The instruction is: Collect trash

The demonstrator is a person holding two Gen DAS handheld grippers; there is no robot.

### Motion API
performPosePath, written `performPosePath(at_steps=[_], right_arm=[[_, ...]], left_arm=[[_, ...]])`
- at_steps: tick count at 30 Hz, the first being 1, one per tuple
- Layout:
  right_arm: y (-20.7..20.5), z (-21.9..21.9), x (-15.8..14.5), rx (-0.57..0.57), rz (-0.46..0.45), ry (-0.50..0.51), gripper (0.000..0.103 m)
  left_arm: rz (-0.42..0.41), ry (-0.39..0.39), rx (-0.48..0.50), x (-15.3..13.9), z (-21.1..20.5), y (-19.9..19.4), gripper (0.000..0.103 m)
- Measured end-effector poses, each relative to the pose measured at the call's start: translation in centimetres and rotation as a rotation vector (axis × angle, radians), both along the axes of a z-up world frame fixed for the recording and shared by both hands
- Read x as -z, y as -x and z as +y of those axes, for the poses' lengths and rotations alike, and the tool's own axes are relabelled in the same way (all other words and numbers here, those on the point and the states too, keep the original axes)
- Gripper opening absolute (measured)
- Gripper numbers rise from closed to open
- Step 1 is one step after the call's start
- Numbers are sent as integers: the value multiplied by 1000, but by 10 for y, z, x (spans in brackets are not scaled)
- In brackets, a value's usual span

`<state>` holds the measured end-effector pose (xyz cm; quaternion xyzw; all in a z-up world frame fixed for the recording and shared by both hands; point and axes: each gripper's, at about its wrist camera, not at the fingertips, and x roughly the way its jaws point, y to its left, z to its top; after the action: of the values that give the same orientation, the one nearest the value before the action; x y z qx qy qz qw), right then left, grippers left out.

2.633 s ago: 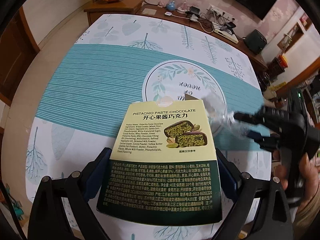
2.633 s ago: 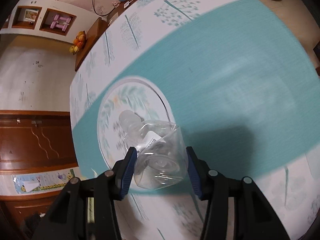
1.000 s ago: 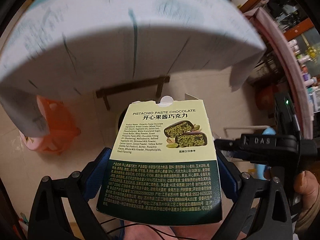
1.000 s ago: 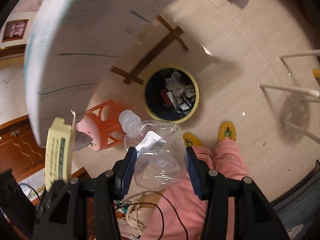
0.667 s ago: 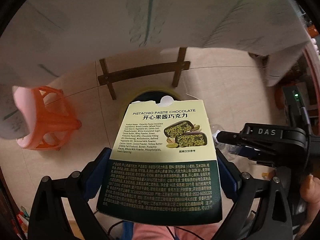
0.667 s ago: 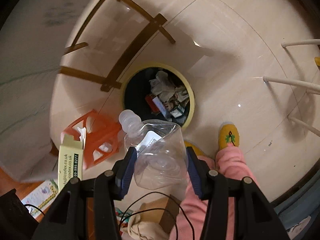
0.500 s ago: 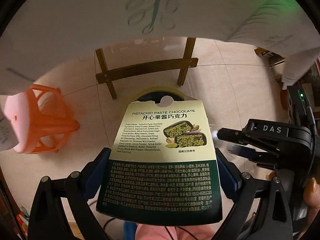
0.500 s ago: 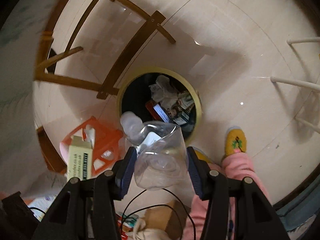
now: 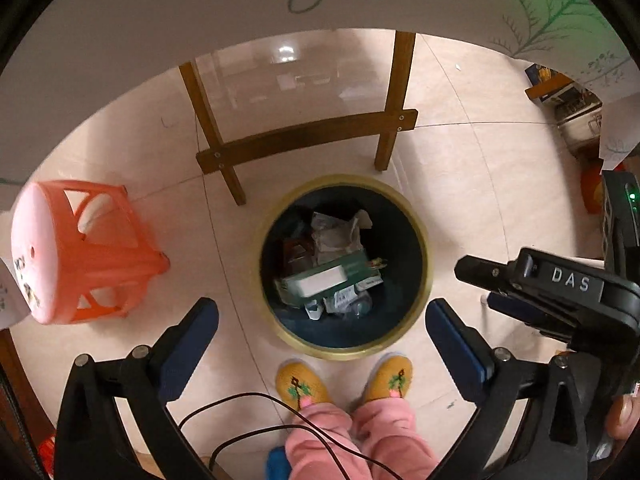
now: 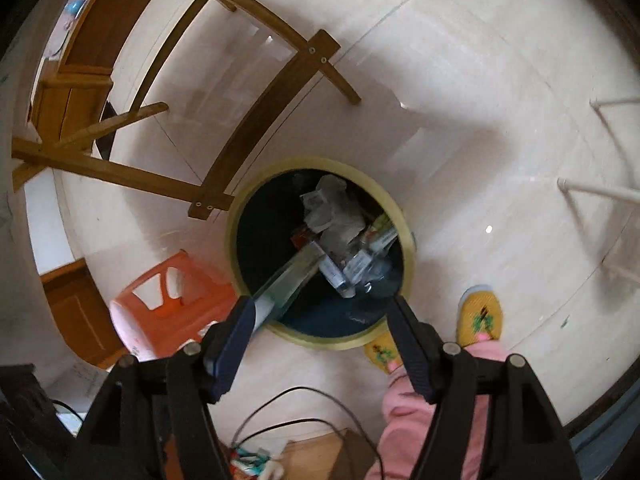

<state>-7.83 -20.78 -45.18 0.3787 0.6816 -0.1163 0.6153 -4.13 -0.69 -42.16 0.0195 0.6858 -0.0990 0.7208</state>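
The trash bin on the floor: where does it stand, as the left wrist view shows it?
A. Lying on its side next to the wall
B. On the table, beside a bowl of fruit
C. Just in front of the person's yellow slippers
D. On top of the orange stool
C: the trash bin stands upright on the tiles, its near rim close to the toes of the yellow slippers, with the orange stool apart to its left.
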Motion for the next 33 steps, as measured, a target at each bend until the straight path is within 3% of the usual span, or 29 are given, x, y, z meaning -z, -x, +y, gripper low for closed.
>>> performPosePath(at_steps=[10,17,33], right_arm=[[-3,13,-6,-105,-33,73,69],[-5,25,-23,-160,-62,97,69],[-5,46,-142,-321,-253,208,69]], left_arm=[[-31,5,-48,-13,13,2,102],[-53,22,-76,-40,20,7,102],[-173,68,-156,-162,35,19,102]])
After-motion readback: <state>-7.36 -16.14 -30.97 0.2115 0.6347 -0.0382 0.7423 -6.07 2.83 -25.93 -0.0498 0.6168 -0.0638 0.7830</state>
